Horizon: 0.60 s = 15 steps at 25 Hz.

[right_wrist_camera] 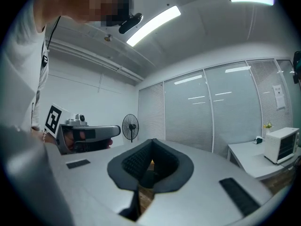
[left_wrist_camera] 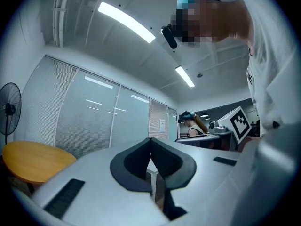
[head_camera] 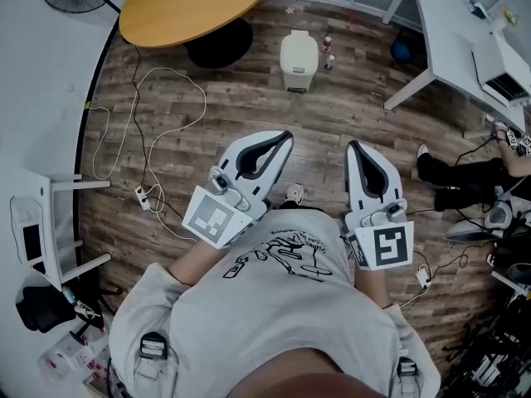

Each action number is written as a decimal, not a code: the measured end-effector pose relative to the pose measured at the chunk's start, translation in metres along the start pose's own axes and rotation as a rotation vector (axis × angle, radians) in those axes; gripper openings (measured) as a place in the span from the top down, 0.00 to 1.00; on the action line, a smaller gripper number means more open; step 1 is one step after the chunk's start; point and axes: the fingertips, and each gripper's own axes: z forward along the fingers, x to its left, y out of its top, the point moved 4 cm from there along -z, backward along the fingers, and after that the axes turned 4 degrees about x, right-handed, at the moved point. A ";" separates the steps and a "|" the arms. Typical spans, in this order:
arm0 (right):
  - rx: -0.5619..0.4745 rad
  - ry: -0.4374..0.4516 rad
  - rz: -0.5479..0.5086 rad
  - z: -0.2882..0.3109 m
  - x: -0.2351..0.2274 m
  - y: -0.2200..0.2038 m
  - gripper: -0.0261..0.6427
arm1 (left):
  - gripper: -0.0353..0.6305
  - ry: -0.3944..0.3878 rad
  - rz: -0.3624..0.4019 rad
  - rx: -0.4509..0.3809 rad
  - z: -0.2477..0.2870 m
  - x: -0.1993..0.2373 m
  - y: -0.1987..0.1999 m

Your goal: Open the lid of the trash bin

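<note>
- Trash bin (head_camera: 299, 60), cream-coloured with its lid down, stands on the wooden floor (head_camera: 249, 106) straight ahead of both grippers and well apart from them.
- Left gripper (head_camera: 284, 137) points toward the bin. Its tip is the closer of the two to the bin's line, and the bin sits slightly to its right.
- In the left gripper view, the left gripper (left_wrist_camera: 150, 140) has its jaws pressed together at the tips, with nothing between them.
- Right gripper (head_camera: 352, 146) lies level beside the left one, with the bin ahead and to its left.
- In the right gripper view, the right gripper (right_wrist_camera: 151, 141) is fully closed and empty.
- Two small bottles (head_camera: 328, 52) stand just beside the bin, on the right gripper's side.
- A round wooden table (head_camera: 195, 7) stands beyond the left gripper, left of the bin.
</note>
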 end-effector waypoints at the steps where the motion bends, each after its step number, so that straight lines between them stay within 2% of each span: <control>1: 0.003 0.003 0.001 0.005 -0.005 -0.001 0.95 | 0.92 0.002 -0.005 -0.002 0.005 0.004 -0.001; 15: 0.028 -0.001 -0.001 0.058 -0.050 -0.007 0.95 | 0.92 0.008 -0.021 0.024 0.053 0.050 -0.017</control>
